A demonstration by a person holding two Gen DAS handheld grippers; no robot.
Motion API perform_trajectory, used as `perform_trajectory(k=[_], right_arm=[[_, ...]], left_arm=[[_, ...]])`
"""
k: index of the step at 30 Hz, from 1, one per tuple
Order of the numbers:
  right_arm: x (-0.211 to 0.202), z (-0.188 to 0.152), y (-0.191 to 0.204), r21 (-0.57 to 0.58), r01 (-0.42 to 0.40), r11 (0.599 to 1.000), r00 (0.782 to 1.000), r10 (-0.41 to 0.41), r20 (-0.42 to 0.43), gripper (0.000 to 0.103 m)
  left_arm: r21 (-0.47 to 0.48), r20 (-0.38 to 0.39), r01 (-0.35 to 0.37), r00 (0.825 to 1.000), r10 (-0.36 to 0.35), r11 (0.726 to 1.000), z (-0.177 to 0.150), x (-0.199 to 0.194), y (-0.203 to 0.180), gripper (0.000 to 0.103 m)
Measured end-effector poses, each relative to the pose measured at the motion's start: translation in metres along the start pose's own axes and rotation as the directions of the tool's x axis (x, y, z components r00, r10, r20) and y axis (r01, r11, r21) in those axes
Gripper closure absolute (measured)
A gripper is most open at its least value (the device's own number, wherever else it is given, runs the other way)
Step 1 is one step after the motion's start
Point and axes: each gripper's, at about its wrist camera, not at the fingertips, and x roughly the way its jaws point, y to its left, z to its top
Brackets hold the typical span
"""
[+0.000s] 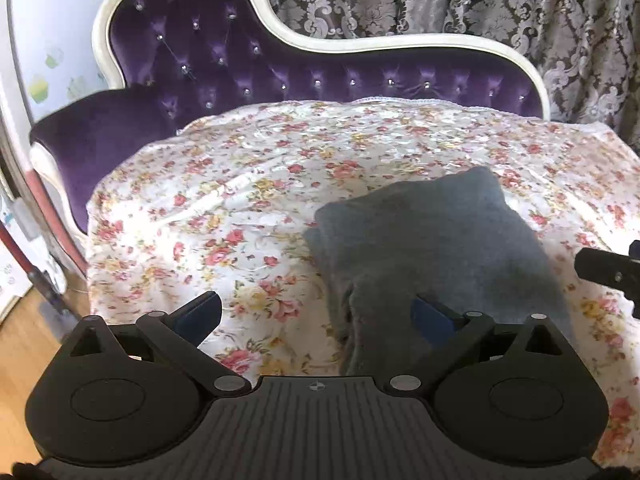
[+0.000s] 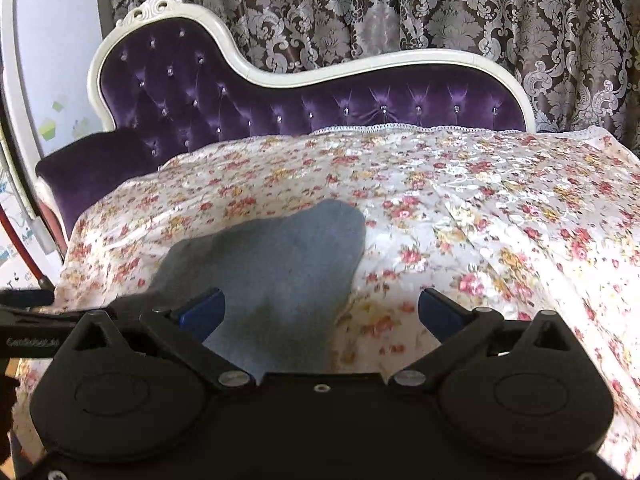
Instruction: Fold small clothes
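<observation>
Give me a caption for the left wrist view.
Open left gripper above folded grey garment on floral cover.

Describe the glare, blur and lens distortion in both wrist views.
Left wrist view: bright glare washes out the floral cover; the sofa back bows from fisheye distortion. Right wrist view: glare on the cover's right side; the grey garment looks soft, its edges slightly blurred.

Grey folded cloth (image 1: 432, 248): near edge hidden behind left hand-held gripper (image 1: 316, 316) body in left wrist view; in right wrist view its near-left part lies under the right hand-held gripper (image 2: 320, 312) housing. Layer count at the fold not discernible. Floral cover (image 1: 240, 200) cut off by the right edge. Right hand-held gripper enters the left view only as a dark tip at the right border. Wall stickers (image 1: 44, 88) too blurred to identify.
</observation>
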Motion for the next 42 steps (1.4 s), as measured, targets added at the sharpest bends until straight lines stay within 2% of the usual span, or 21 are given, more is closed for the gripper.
perform_trajectory(k=[3,5,7,13,19,42], right_arm=[[-0.009,-0.005,0.004,0.02,-0.032,0.999,0.999,0.032,-0.009,0.001],[-0.014,-0.006,0.007,0.032,-0.019,0.999,1.0,0.02,-0.016,0.001],[-0.021,-0.008,0.011,0.025,0.017,1.0,1.0,-0.017,-0.015,0.001],[-0.038,-0.015,0.023,0.015,0.118,0.993,0.993,-0.117,-0.006,0.001],[-0.046,-0.021,0.025,0.032,0.045,0.998,0.998,-0.044,-0.037,0.001],[-0.06,-0.032,0.035,0.034,0.019,0.999,0.999,-0.017,-0.041,0.001]], left_arm=[[0.018,-0.004,-0.024,1.0,0.024,1.0,-0.001,-0.007,-0.004,0.001],[0.037,0.003,-0.038,0.999,0.038,0.999,-0.003,-0.013,-0.008,0.001],[0.043,0.007,-0.039,0.999,0.039,0.998,-0.005,-0.018,-0.009,0.001],[-0.006,-0.019,0.032,0.999,-0.032,0.999,-0.01,-0.026,-0.006,0.001],[-0.017,-0.026,0.041,0.999,-0.042,0.999,-0.018,-0.031,-0.005,0.001],[-0.04,-0.055,0.058,0.997,-0.06,0.998,-0.033,-0.041,-0.006,0.001]])
